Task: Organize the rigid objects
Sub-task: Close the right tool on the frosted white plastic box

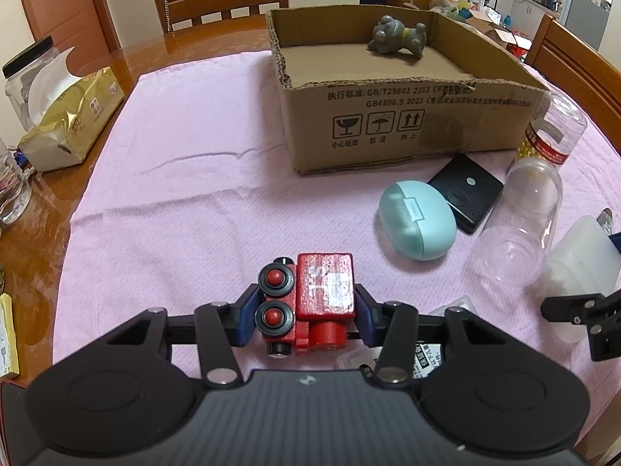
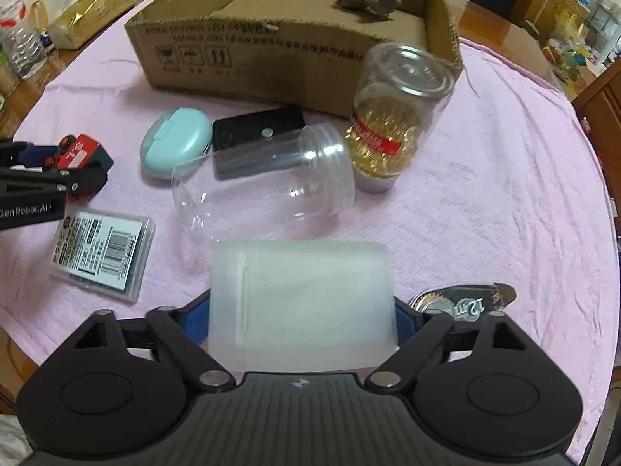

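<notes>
Left wrist view: the left gripper [image 1: 306, 312] is clenched on a red toy train [image 1: 306, 303], its blue pads pressing both flanks, above the near edge of the pink cloth [image 1: 186, 178]. The cardboard box [image 1: 388, 116] stands toward the far edge and holds a grey figurine [image 1: 399, 37]; a mint case [image 1: 417, 219] and a black device [image 1: 465, 192] lie just before it. Right wrist view: the right gripper [image 2: 300, 322] grasps a frosted plastic box [image 2: 300, 299] near the cloth's near edge; a clear jar [image 2: 264, 190] lies on its side beyond, beside an upturned capsule bottle [image 2: 396, 116]. The step in hand appears to be transport; next, each load probably needs carrying over the box wall and releasing inside, clear of the figurine.
</notes>
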Action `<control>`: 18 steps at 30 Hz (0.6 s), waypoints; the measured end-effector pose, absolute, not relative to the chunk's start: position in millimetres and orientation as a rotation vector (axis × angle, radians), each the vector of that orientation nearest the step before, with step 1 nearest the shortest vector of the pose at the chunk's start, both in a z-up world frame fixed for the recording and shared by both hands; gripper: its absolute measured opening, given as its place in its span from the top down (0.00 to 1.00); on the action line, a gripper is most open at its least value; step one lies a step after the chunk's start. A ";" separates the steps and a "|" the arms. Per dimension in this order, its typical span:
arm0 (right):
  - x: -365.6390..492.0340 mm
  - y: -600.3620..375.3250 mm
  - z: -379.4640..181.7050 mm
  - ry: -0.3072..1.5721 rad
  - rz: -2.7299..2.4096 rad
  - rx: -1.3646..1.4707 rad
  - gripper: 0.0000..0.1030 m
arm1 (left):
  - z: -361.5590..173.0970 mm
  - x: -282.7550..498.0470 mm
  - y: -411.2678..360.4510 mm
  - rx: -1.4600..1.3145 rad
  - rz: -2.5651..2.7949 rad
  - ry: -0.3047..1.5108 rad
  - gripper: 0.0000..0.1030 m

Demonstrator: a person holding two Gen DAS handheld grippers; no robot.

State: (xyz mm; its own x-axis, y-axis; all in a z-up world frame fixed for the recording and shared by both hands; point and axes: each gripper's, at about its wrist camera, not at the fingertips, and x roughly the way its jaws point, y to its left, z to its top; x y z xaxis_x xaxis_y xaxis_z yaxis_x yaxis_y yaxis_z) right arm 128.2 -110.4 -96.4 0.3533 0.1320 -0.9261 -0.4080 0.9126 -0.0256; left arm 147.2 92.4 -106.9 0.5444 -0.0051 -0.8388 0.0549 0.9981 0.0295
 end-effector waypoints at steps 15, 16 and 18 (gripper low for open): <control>131.0 -115.4 -72.8 1.134 0.413 -0.311 0.16 | -80.8 149.2 95.4 0.119 -0.141 1.035 0.53; 131.1 -115.9 -67.5 1.130 0.425 -0.311 0.16 | -75.6 149.6 96.1 0.126 -0.157 1.037 0.53; 130.3 -117.5 -58.2 1.118 0.452 -0.318 0.16 | -65.4 149.9 96.2 0.150 -0.180 1.039 0.53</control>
